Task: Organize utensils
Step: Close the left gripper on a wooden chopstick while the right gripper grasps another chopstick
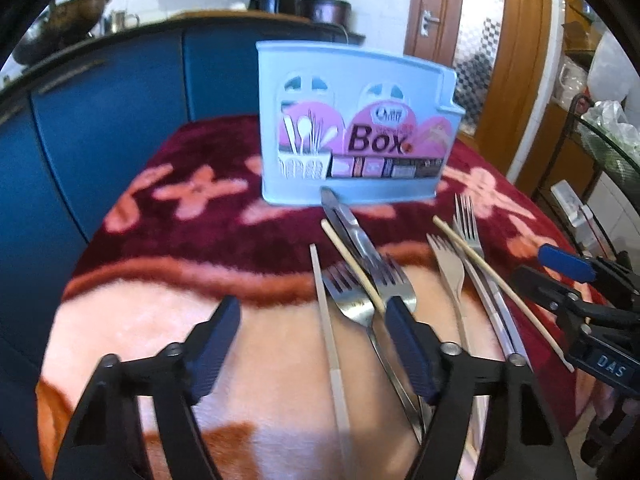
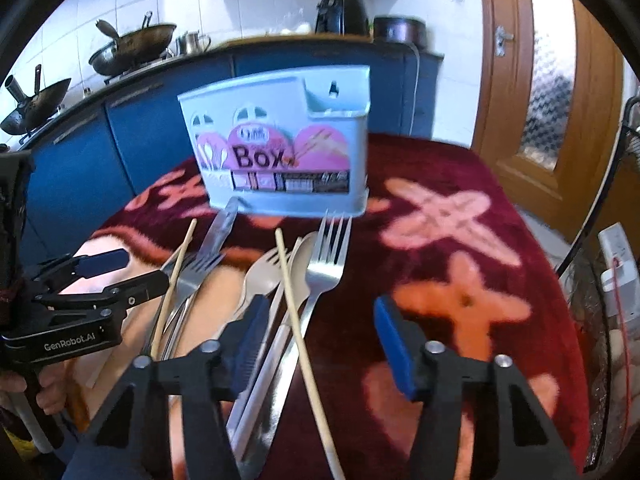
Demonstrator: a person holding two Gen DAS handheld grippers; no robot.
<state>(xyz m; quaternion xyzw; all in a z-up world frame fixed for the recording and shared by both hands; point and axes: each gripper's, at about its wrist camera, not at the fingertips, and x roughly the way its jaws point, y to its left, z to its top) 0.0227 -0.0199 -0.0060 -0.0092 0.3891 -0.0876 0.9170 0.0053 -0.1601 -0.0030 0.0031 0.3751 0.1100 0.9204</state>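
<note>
Forks (image 2: 326, 264), a knife (image 1: 348, 226) and chopsticks (image 2: 298, 320) lie in a messy bunch in the middle of the blanket (image 1: 168, 216). The blue box (image 1: 352, 132) stands by its far edge. The left gripper (image 1: 312, 340) and right gripper (image 2: 320, 336) are both part open and hold nothing. No picking has started. Next, one must close on a single fork.

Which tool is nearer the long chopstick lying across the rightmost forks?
Right. The right tool hangs open over that chopstick, which runs up between its fingers, nearer the left one. The left tool is off to its left, over the other forks, also open and empty.
</note>
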